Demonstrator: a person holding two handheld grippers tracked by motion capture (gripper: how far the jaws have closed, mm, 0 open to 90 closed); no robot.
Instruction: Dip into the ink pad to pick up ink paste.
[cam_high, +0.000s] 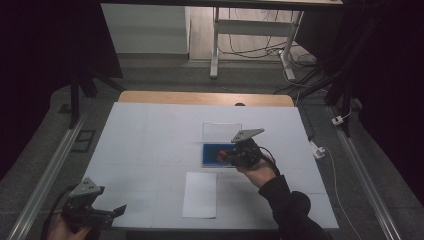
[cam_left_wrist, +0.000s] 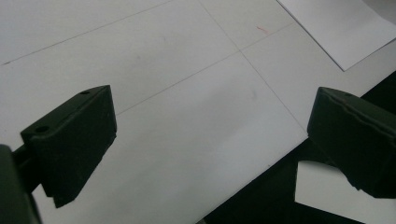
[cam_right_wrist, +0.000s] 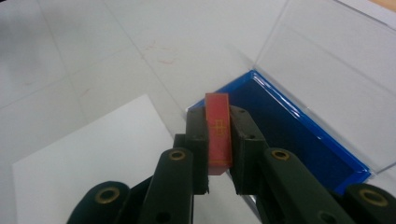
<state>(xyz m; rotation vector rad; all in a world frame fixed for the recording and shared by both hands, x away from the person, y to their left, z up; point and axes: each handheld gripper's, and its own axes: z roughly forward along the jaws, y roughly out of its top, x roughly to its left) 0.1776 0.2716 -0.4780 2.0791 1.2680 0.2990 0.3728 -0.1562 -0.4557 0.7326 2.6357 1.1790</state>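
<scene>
Red flat block (cam_right_wrist: 218, 135), gold marking, perhaps characters, unreadable; pinched by right gripper (cam_right_wrist: 218, 140). Blue tray (cam_right_wrist: 299, 135) at 2 o'clock. Left gripper (cam_left_wrist: 210, 140) agape, empty.

Red block (cam_right_wrist: 218, 133) lower end hidden between tool pads; gold marking too small to read.

My left hand-held gripper (cam_left_wrist: 205, 140) hangs with its jaws wide apart over the white counter (cam_left_wrist: 163, 70). A white sheet of paper (cam_left_wrist: 341, 28) lies at the upper right, near the counter's edge.

A glossy clear plastic box (cam_right_wrist: 322, 70), a matt white paper sheet (cam_high: 200, 194), a wooden table edge (cam_high: 200, 97).
</scene>
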